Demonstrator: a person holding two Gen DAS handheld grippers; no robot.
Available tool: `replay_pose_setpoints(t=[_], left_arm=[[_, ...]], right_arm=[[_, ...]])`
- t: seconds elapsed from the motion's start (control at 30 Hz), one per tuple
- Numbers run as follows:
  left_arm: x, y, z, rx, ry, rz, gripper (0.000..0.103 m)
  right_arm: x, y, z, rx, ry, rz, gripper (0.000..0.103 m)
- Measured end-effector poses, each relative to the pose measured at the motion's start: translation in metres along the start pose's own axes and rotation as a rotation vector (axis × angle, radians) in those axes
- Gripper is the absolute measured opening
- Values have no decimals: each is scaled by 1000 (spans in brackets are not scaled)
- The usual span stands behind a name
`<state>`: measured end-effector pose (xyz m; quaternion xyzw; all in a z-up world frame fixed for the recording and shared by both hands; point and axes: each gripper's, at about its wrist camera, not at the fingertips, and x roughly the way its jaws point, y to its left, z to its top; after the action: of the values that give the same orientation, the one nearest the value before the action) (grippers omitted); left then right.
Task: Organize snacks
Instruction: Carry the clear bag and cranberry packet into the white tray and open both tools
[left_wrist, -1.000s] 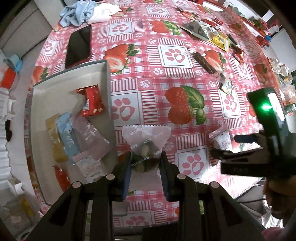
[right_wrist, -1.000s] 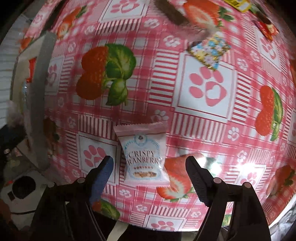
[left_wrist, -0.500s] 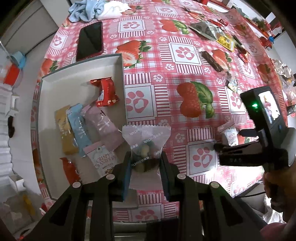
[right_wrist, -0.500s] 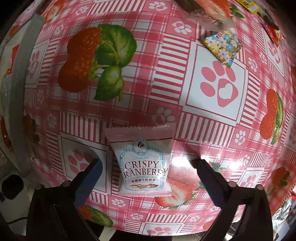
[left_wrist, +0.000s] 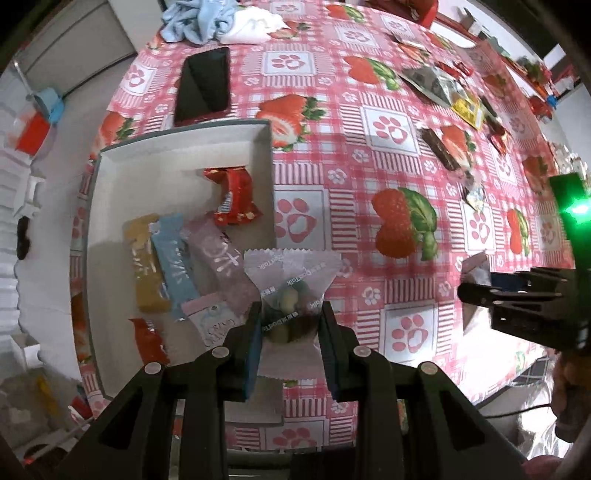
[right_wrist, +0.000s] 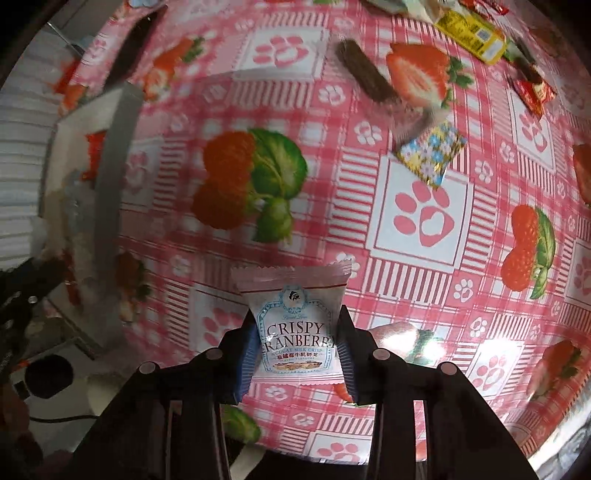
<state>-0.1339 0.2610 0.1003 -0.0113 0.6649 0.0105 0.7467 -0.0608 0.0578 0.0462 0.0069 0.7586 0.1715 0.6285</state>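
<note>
My left gripper (left_wrist: 290, 325) points straight down, shut on a translucent packet (left_wrist: 291, 273) of green and dark sweets. It hangs just right of the white box (left_wrist: 177, 144)'s near corner. In the box lie several snacks: a red wrapper (left_wrist: 232, 195), yellow, blue and pink bars, and a cranberry packet. The jaws of my right gripper (right_wrist: 297, 350) are closing, and its pads press on a pink-and-white "Crispy Cranberry" packet (right_wrist: 291, 295) held above the tablecloth. The left wrist view shows that gripper (left_wrist: 476, 291) at the right.
A black phone (left_wrist: 203, 85) and a bundle of cloth (left_wrist: 199, 18) lie beyond the box. Loose snacks are scattered far right: a brown bar (right_wrist: 364, 72), a floral packet (right_wrist: 430, 151), a yellow packet (right_wrist: 469, 31). The table's edge runs close below both grippers.
My right gripper's jaws went from wide apart around the cranberry packet to pressing on it, and raised it off the cloth. The left gripper drifted towards the box with its packet.
</note>
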Motion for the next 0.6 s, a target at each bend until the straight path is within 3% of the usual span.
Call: replay_pose_setpoints(t=[0.03, 0.3, 0.6], left_arm=[[-1, 4, 1, -12, -6, 1, 32], [-10, 33, 2, -89, -46, 15, 32], [-12, 72, -3, -176, -68, 44, 32]], right_arm=[[-14, 3, -8, -3, -9, 6, 40], [-58, 38, 19, -74, -54, 40, 41], [-40, 99, 30, -174, -72, 63, 41]])
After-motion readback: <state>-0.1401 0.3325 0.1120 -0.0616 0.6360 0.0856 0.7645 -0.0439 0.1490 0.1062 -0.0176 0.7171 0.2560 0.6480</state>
